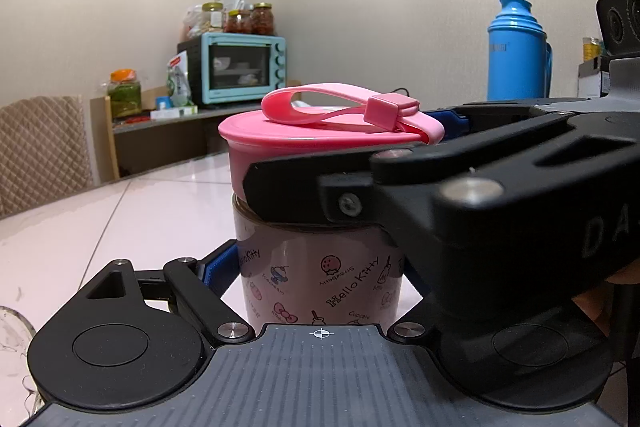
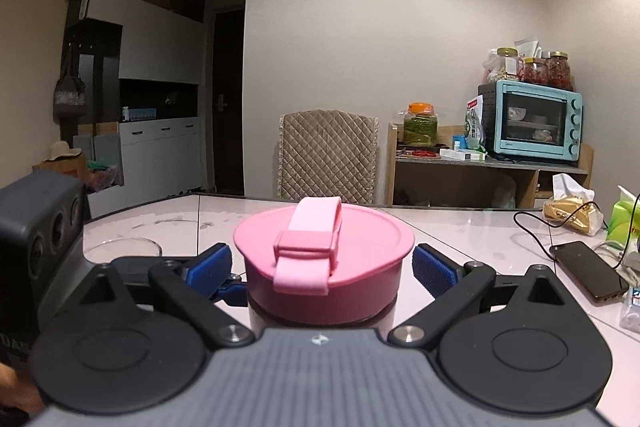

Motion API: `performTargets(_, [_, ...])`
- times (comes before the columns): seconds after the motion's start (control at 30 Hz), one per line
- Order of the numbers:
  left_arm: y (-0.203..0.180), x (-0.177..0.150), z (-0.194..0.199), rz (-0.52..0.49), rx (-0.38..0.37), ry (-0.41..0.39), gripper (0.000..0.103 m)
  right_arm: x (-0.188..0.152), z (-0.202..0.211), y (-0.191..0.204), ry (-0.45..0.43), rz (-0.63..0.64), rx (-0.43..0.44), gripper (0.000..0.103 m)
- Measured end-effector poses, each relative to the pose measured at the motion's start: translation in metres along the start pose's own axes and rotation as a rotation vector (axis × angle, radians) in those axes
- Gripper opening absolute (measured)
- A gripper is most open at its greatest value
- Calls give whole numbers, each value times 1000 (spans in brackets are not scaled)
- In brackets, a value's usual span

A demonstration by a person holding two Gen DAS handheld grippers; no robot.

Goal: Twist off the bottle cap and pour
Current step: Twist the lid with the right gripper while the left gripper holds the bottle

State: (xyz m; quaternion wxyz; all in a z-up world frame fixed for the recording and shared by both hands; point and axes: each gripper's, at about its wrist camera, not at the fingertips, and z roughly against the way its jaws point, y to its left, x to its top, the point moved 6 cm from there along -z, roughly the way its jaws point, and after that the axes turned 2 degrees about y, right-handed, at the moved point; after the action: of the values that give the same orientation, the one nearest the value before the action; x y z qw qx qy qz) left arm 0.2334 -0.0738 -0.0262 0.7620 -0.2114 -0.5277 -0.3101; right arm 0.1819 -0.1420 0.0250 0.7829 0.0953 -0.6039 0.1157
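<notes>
2 grippers meet at 1 pink bottle, which stands upright on the pale table. The left gripper takes the bottle's printed body low down: 1 blue pad presses its side, and the other finger is hidden behind the right gripper's black frame, so it reads as clamped on the body. The right gripper sits higher, level with the pink cap. Its 2 blue pads stand either side of the cap with a thin gap showing on both sides, so its jaws are apart and not touching the cap. The cap is seated on the bottle's neck, its pink strap folded flat across the top through a square buckle.

Left of the bottle in the right wrist view, a clear glass bowl rests on the table, near the left pad. Right of the bottle lie a dark phone with a black cable, a yellow packet and a green carton. Behind the bottle, past the table's far edge, stand a quilted chair back and a wooden shelf carrying a teal toaster oven with jars on top. In the left wrist view a blue thermos stands behind the bottle to its right.
</notes>
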Motion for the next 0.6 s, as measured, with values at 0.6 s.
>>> performTargets(0.6, [-1,0,1,1,0,0,90,-1,1,-17,28,76,199,85])
